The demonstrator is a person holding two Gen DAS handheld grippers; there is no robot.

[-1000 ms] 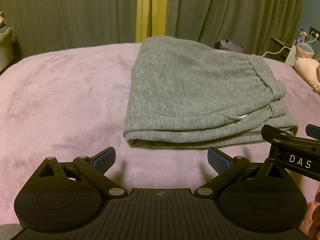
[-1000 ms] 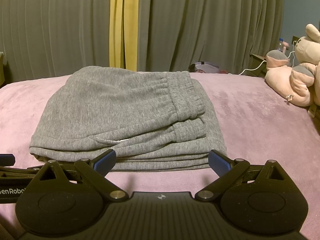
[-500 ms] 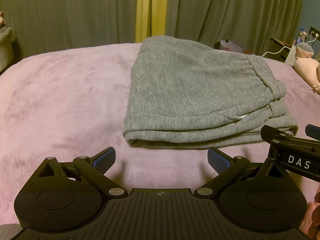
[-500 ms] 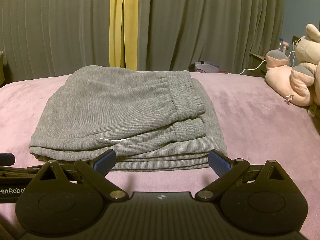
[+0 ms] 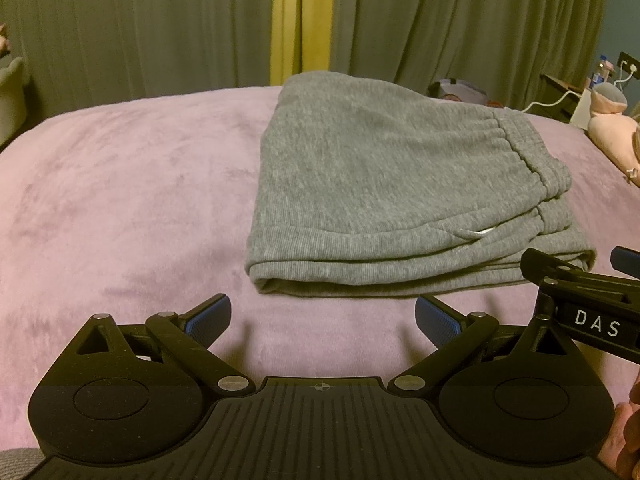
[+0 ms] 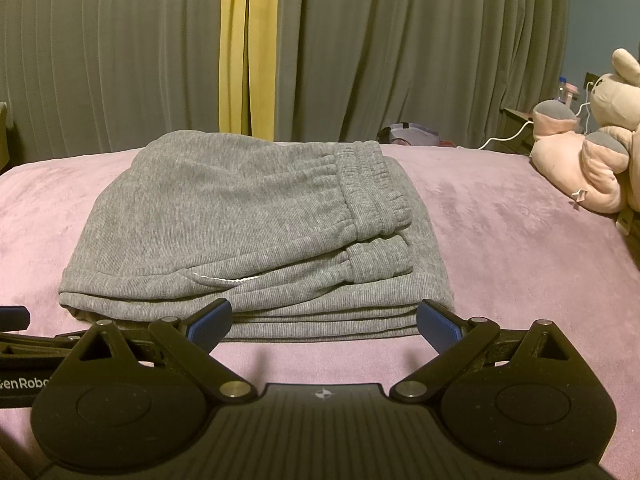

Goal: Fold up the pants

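Grey pants (image 6: 248, 232) lie folded into a stacked rectangle on the pink blanket (image 5: 120, 200), elastic waistband on top toward the right, layered edges facing the cameras. Left gripper (image 5: 323, 314) is just short of the bundle's near left corner, fingers spread wide, nothing between them. Right gripper (image 6: 323, 316) is before the near edge, likewise wide and empty, blue pads (image 6: 210, 320) close to the fabric. Plush toy (image 6: 592, 160) at far right; green curtains (image 6: 400, 48) behind.
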